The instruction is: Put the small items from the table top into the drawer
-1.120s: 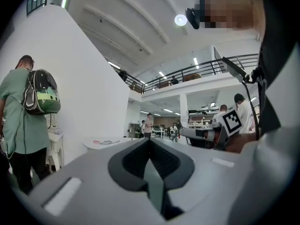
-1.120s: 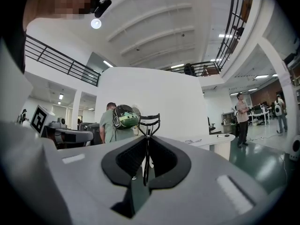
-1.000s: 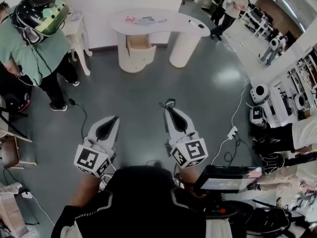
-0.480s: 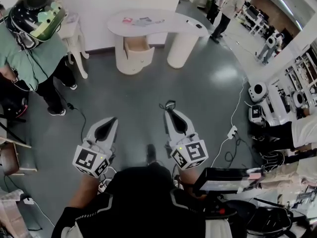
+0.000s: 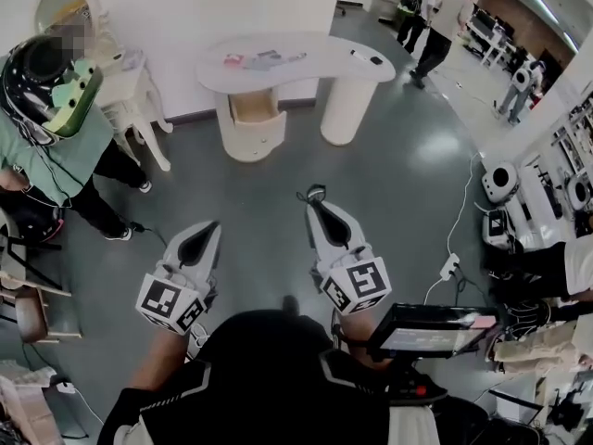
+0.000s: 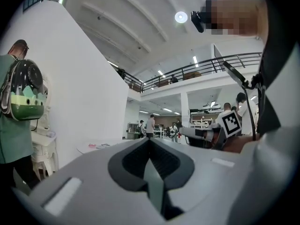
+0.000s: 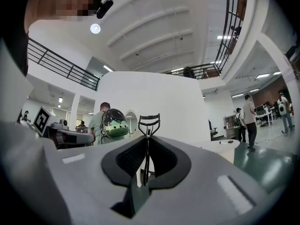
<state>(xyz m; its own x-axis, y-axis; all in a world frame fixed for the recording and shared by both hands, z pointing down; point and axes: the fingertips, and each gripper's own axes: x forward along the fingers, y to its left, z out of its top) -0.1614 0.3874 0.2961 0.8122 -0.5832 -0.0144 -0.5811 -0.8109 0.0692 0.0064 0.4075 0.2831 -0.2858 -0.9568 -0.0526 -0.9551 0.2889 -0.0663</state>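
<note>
The white curved table (image 5: 324, 49) stands across the grey floor at the top of the head view, with its drawer (image 5: 252, 108) open below the top. Several small items (image 5: 264, 60) lie on the table top, and a dark one (image 5: 374, 60) lies near its right end. My right gripper (image 5: 315, 204) is shut on a black eyelash curler (image 5: 312, 193), which sticks up past the jaw tips (image 7: 148, 125). My left gripper (image 5: 202, 237) is shut with nothing in it (image 6: 149, 142). Both grippers hang over the floor, well short of the table.
A person in a green shirt with a domed backpack (image 5: 46, 91) stands at the left by a small white stand with a mirror (image 5: 125, 77). A chair (image 5: 23, 290) is at the left edge. Cables (image 5: 454, 248) and white machines (image 5: 500, 182) lie at the right. People (image 5: 445, 21) walk far behind.
The view has shifted a little: the person in green now shows lower and further left. Both grippers keep their places in the view, the right one still shut on the curler.
</note>
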